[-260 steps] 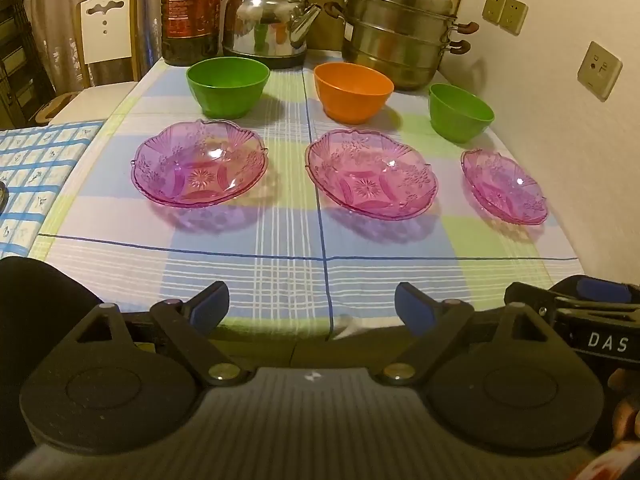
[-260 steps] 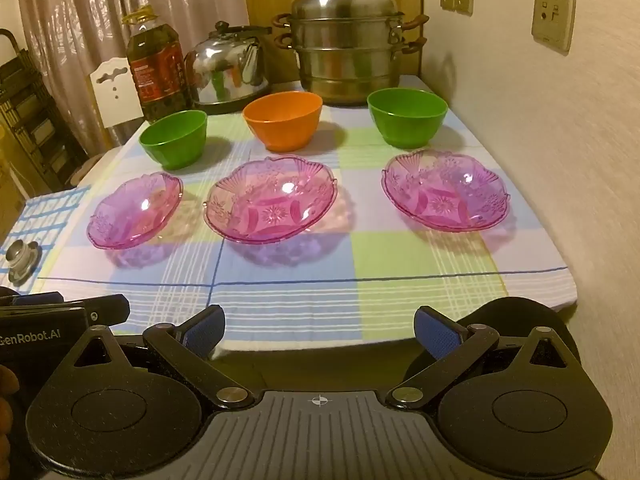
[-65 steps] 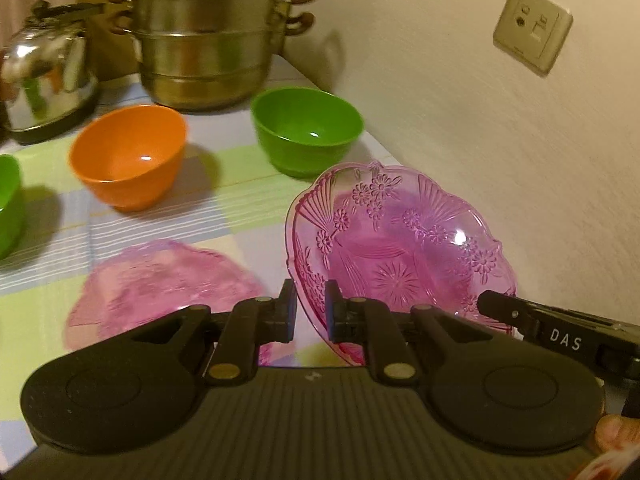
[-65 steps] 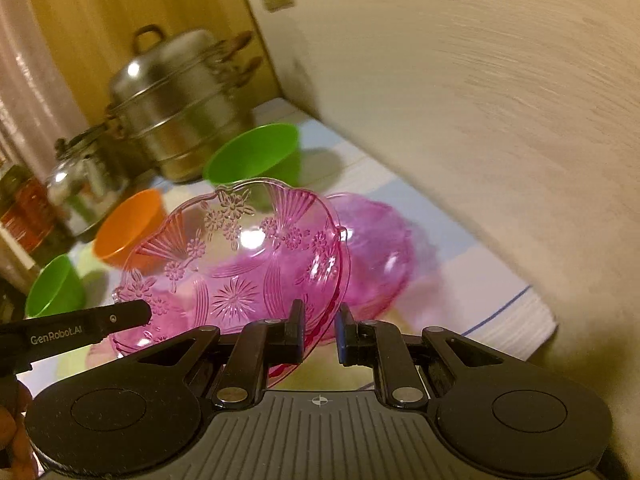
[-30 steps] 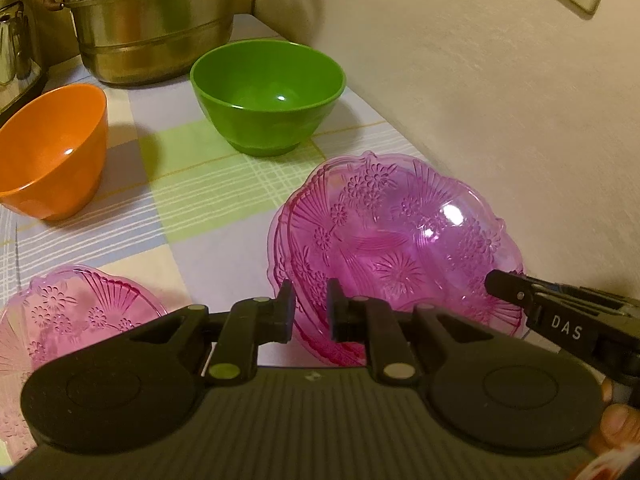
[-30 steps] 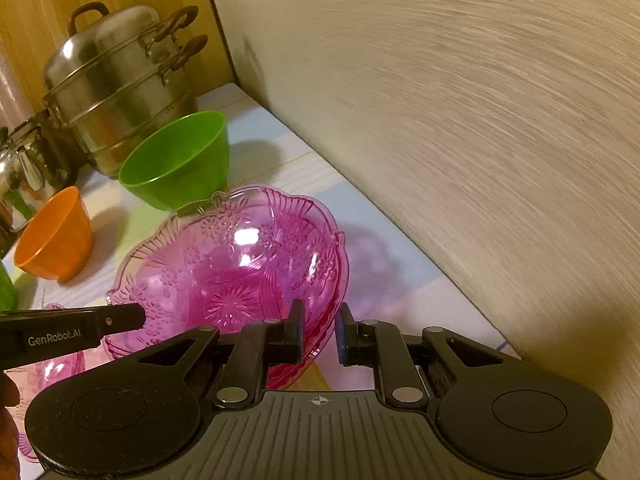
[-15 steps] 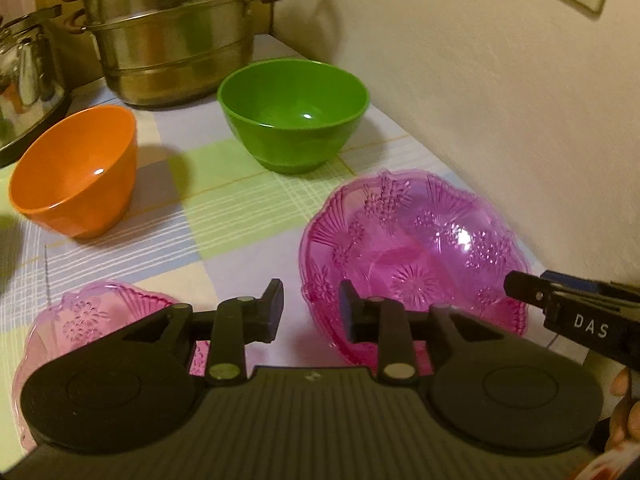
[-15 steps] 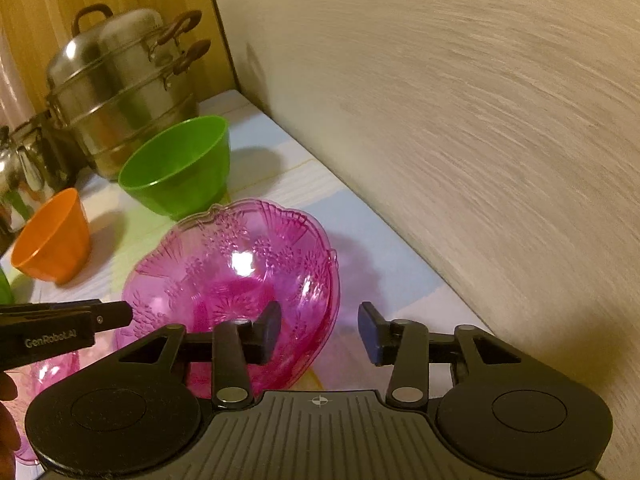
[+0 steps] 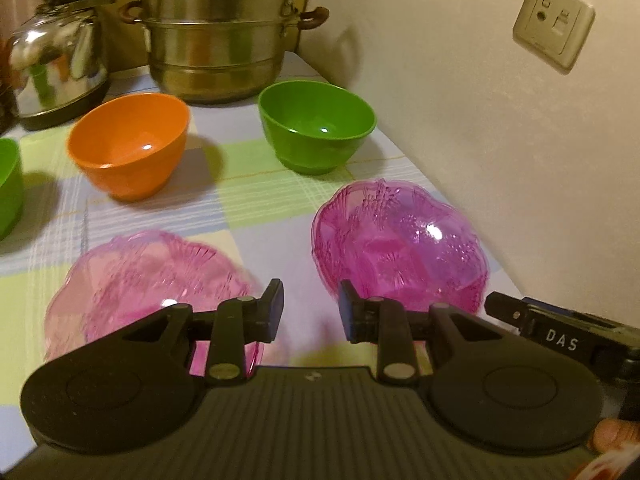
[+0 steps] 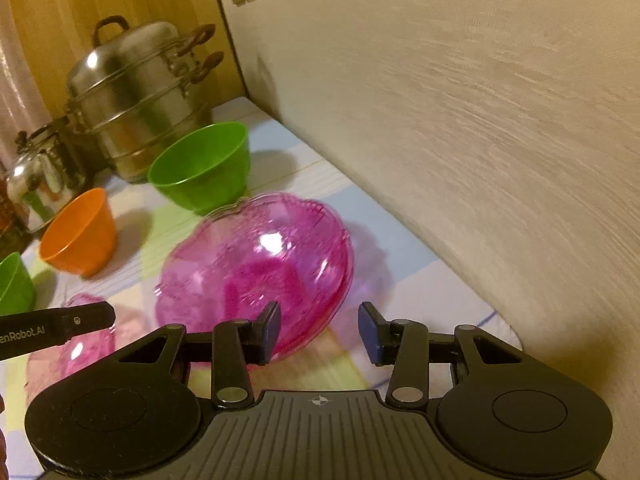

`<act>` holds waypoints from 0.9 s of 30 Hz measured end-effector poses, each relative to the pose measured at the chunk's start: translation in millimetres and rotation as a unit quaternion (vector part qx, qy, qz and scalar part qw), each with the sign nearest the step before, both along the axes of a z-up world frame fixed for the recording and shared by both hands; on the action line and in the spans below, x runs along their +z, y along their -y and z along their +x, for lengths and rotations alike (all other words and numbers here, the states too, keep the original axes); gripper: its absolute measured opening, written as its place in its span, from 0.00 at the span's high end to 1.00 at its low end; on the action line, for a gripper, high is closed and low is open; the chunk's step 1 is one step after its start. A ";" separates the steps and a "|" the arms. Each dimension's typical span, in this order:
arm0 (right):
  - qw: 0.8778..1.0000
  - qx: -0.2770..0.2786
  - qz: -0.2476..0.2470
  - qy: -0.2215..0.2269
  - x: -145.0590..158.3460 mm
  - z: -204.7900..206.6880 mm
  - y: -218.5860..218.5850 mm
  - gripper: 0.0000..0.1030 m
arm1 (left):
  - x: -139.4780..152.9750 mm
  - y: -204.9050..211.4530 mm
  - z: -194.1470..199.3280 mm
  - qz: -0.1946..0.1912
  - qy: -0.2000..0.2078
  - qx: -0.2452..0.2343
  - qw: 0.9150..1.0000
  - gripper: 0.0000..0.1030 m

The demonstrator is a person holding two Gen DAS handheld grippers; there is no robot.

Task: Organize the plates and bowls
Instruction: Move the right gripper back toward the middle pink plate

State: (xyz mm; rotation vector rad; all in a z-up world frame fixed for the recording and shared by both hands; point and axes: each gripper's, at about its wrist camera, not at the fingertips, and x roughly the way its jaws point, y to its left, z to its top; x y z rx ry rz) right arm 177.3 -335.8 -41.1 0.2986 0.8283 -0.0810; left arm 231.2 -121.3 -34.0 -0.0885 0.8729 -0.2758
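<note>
Two pink glass plates lie stacked (image 9: 400,248) on the checked tablecloth by the wall; the stack also shows in the right wrist view (image 10: 256,264). A third pink plate (image 9: 148,280) lies alone to the left. An orange bowl (image 9: 128,144) and a green bowl (image 9: 316,128) stand behind them, and another green bowl (image 9: 8,184) is at the far left edge. My left gripper (image 9: 310,310) is open and empty, just in front of the stack's left rim. My right gripper (image 10: 319,328) is open and empty, in front of the stack's right rim.
A tall steel steamer pot (image 9: 220,36) and a steel kettle (image 9: 52,68) stand at the back of the table. The wall (image 9: 500,120) with a socket (image 9: 552,40) runs close along the right side. The table's front right corner (image 10: 500,332) is near my right gripper.
Both grippers, shut on the top pink plate a second ago, have opened and let it rest on the lower plate. Both have drawn back a little from the stack.
</note>
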 end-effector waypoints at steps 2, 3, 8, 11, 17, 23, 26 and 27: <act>1.000 0.006 0.000 0.002 5.3 -8.7 -6.1 0.58 | 4.8 -7.1 -13.2 -0.004 0.001 0.008 1.000 0.74; 1.000 0.009 0.000 0.003 8.1 -13.1 -9.5 0.58 | 6.5 -10.3 -18.9 -0.005 0.001 0.012 1.000 0.74; 0.999 0.031 0.005 0.007 19.5 -34.0 -29.7 0.58 | 13.7 -30.8 -47.7 -0.007 0.001 0.036 0.999 0.74; 0.999 0.048 0.011 0.005 24.1 -43.9 -45.9 0.58 | 15.9 -46.3 -64.6 -0.007 0.000 0.054 0.998 0.74; 0.996 0.085 0.017 0.003 28.2 -58.4 -78.5 0.58 | 15.2 -77.2 -91.9 -0.001 -0.003 0.090 0.996 0.74; 0.993 0.115 0.020 0.001 29.0 -67.0 -103.8 0.58 | 13.7 -99.5 -109.9 0.006 -0.006 0.116 0.993 0.73; 0.992 0.126 0.020 0.000 29.3 -70.6 -114.3 0.58 | 13.5 -106.9 -116.8 0.006 -0.006 0.124 0.992 0.72; 0.992 0.129 0.020 0.000 29.4 -70.7 -116.4 0.58 | 13.6 -108.8 -118.7 0.006 -0.005 0.126 0.992 0.72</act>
